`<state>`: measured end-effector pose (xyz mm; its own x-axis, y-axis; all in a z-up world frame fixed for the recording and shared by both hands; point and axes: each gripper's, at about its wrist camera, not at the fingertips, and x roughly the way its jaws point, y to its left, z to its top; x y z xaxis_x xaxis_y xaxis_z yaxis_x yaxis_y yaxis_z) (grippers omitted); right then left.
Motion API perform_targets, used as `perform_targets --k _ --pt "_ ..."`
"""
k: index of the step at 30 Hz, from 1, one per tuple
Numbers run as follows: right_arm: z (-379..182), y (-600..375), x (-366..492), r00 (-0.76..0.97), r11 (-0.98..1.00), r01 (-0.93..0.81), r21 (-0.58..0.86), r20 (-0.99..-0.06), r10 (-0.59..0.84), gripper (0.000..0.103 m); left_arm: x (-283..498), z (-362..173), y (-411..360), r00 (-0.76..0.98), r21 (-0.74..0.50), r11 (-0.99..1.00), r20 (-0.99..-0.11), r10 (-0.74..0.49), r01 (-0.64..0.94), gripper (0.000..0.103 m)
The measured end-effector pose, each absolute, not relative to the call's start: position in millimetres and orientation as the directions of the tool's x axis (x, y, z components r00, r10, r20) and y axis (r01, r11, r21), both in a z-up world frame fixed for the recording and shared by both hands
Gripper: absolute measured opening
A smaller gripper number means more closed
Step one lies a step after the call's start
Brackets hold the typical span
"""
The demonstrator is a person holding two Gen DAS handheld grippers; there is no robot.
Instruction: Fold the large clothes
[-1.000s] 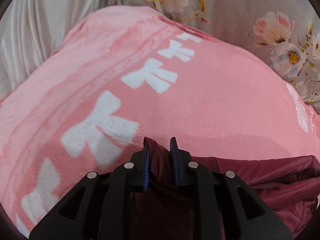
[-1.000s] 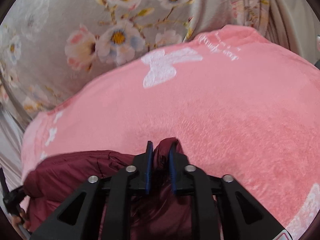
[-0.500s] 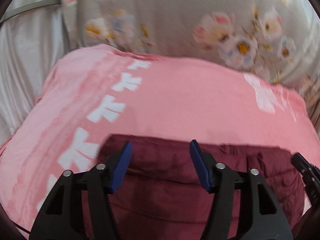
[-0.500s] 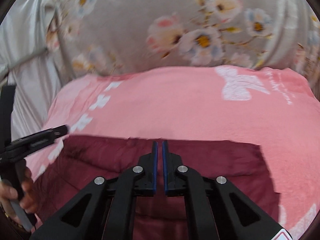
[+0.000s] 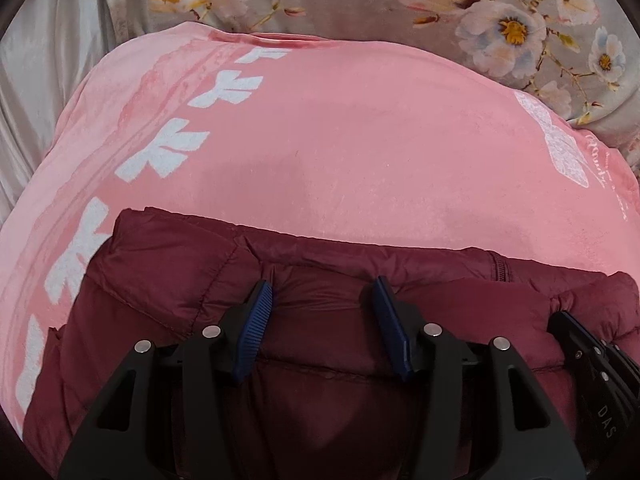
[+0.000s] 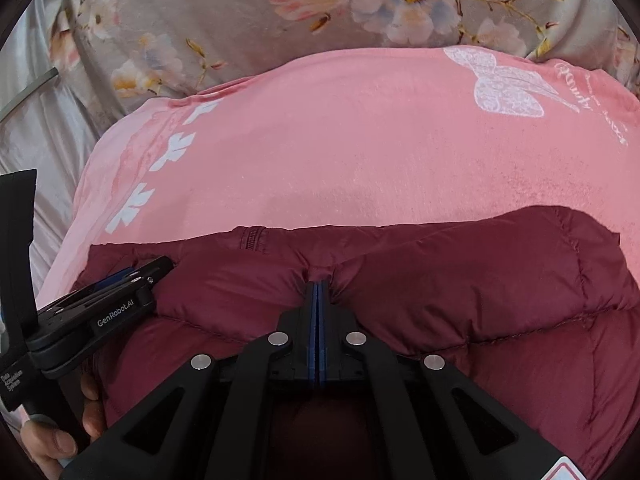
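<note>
Pink blanket (image 5: 340, 152) on the bed carried the maroon jacket (image 5: 168, 280), fold just laid; left gripper (image 5: 320, 316) hung open above it, right gripper (image 6: 318, 292) was clamped on a pinch of fabric, release likely next.

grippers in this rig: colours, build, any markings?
Both grippers, left and right, are matte black plastic with silver screws and ribbed blue pads. White "GenRobot.AI" lettering runs along the left one's side; "DAS" marks the right one. A bare hand holds the left handle.
</note>
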<state>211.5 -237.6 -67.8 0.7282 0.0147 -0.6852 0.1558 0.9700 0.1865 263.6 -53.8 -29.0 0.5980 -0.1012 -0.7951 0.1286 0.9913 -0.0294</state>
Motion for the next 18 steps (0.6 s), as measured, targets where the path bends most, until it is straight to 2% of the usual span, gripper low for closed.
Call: perform_targets --k 18 --pt "-81 -235 216 0.711 0.974 0.166 0.154 -0.703 -0.010 0.000 264 -39 -64 0.624 0.058 0.991 -0.781 -0.031 0.122 0.052"
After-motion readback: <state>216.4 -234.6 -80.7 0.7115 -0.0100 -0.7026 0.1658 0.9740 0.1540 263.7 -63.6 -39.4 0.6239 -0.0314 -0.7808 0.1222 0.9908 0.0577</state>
